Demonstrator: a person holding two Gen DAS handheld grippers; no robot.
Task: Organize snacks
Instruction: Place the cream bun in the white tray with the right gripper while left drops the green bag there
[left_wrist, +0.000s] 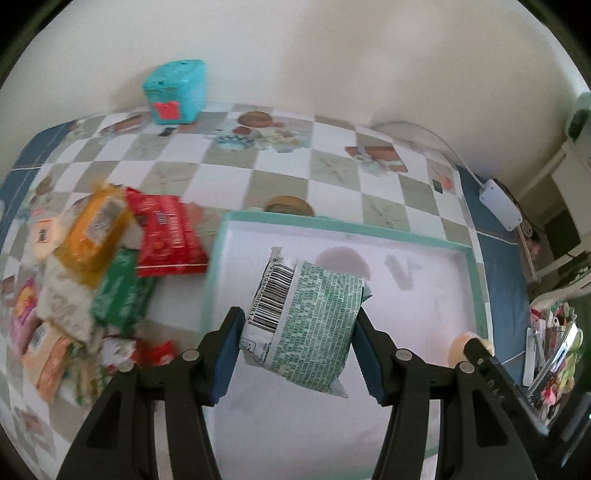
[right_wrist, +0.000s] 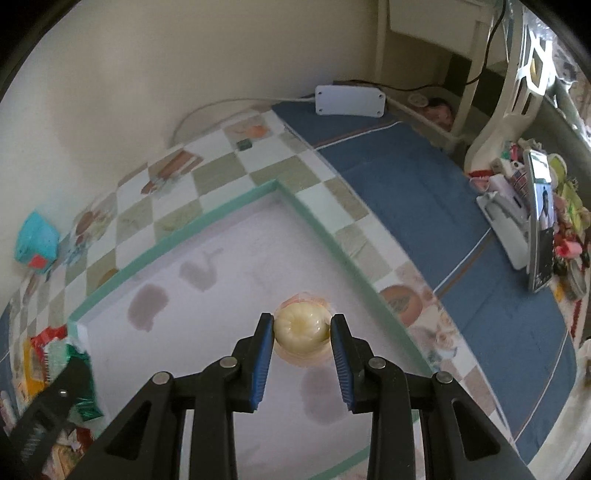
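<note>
Left gripper (left_wrist: 299, 343) pinching green packet (left_wrist: 306, 325), right gripper (right_wrist: 302, 352) pinching wrapped bun (right_wrist: 302, 328), both mid-frame over the tray (left_wrist: 332, 221), apparently for sorting away from the lower-left pile (left_wrist: 99, 269).

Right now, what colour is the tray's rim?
Mint green rim, white inside; clearest in the left wrist view.

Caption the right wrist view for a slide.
Right gripper shut on a pale round wrapped snack above the green-rimmed white tray, checkered tablecloth beyond.
</note>
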